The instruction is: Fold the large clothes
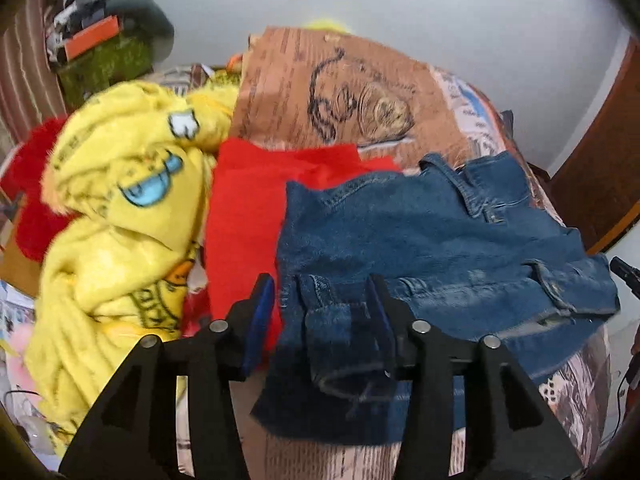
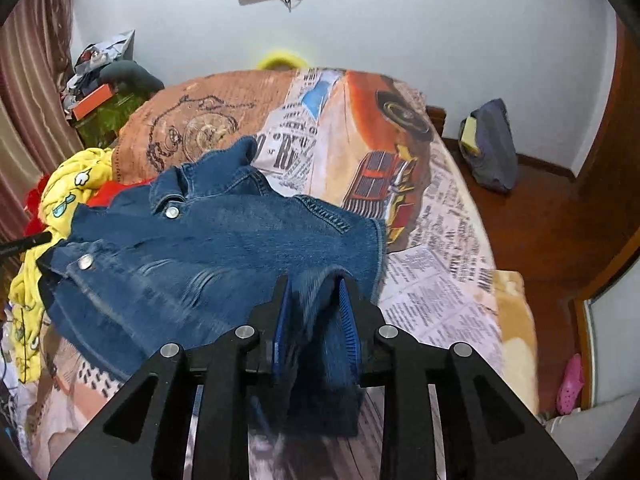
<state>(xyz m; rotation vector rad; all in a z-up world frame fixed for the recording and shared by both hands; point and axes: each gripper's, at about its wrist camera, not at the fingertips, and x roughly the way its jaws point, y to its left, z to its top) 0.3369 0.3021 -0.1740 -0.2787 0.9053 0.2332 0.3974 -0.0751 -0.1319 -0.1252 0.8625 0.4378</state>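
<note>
A: Nearest you, your left gripper (image 1: 320,300) has its blue pads (image 1: 260,320) standing well apart. A cuffed edge of the denim jacket (image 1: 440,240) lies between them, against the right-hand pad only, so nothing is clamped.

B: And my right one?

A: Your right gripper (image 2: 316,304) has its jaws only a little apart, with a fold of the jacket's hem bunched between the pads. The cloth is blurred there, so I can't tell if they press on it.

B: Where's the jacket itself?

A: Spread just beyond both claws on the bed's newspaper-and-car print cover (image 2: 440,280), its snap buttons (image 2: 172,212) facing up and its collar toward the far end. To its left lie a red garment (image 1: 248,208) and a yellow cartoon-print fleece (image 1: 120,208). Further back is the white wall (image 2: 400,20).
</note>
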